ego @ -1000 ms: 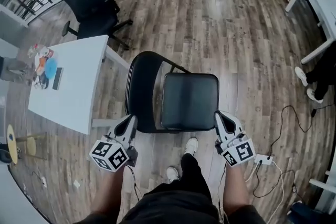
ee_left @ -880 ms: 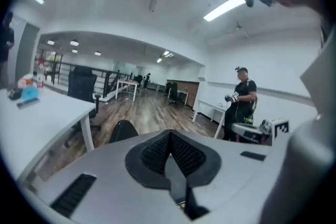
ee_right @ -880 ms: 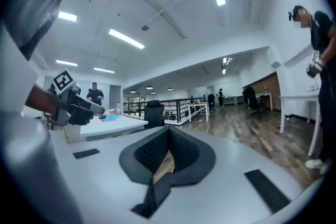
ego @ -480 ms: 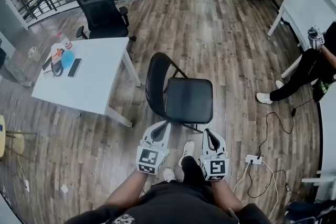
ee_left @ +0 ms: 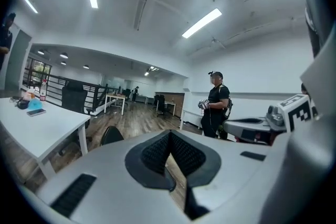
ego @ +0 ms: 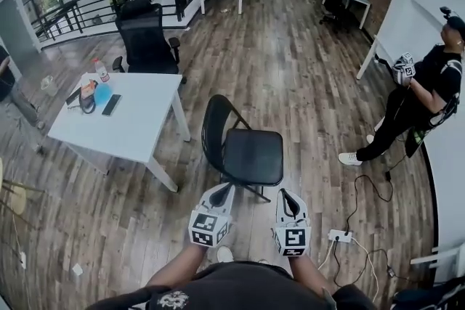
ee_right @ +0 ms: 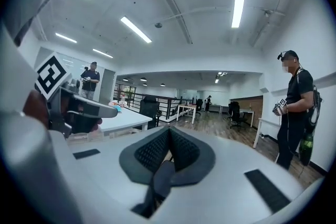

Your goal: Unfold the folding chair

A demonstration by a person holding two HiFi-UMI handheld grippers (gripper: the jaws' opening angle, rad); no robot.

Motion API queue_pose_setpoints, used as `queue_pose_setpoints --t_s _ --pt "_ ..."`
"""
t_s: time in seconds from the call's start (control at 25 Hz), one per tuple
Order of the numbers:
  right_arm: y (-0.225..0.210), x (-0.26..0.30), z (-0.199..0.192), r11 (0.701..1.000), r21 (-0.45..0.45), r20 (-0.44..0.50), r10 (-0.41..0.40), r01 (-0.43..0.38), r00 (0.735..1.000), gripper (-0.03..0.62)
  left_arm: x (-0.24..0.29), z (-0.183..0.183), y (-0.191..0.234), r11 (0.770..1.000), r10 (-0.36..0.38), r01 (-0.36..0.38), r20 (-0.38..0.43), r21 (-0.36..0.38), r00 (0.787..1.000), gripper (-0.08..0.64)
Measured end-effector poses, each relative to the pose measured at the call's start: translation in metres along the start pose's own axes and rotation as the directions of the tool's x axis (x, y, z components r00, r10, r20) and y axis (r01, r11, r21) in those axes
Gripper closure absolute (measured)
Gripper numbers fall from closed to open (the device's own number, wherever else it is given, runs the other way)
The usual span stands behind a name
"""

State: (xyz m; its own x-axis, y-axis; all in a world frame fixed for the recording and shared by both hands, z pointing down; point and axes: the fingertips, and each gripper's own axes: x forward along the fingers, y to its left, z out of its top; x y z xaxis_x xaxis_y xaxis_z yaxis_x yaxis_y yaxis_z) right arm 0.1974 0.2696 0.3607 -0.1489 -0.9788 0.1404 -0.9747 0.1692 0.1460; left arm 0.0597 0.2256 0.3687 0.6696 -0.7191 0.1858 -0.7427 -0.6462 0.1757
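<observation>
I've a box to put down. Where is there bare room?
The white rectangular table is bare on its half beside the black padded folding chair, whose seat is bare too; the table's far left corner is crowded: plastic bottle, dark phone.

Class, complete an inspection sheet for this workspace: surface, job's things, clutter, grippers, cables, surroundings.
Surface: wood plank floor.
Job's things: black folding chair stands unfolded, seat level; neither gripper touches it.
Clutter: white table left of the chair carries a bottle, a dark phone and small items.
Grippers: left gripper and right gripper both shut, empty, short of the chair.
Cables: power strip and cables lie on the floor right of the chair.
Surroundings: office chair, railing, a person standing at right.
</observation>
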Motion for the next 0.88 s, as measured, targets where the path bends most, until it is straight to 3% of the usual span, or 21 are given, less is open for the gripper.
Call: queue_pose_setpoints --t_s 0.4,0.88 --pt "-0.02 -0.04 -0.009 0.999 0.029 0.019 0.037 -0.038 0.999 0.577 -0.009 -0.003 -0.051 0.997 0.057 -0.057 -0.005 0.051 0.998 0.554" --pt "-0.02 -0.062 -0.012 0.997 0.03 0.031 0.066 -0.067 0.997 0.577 -0.029 -0.016 -0.068 0.994 0.102 -0.101 -0.033 0.042 0.994 0.554"
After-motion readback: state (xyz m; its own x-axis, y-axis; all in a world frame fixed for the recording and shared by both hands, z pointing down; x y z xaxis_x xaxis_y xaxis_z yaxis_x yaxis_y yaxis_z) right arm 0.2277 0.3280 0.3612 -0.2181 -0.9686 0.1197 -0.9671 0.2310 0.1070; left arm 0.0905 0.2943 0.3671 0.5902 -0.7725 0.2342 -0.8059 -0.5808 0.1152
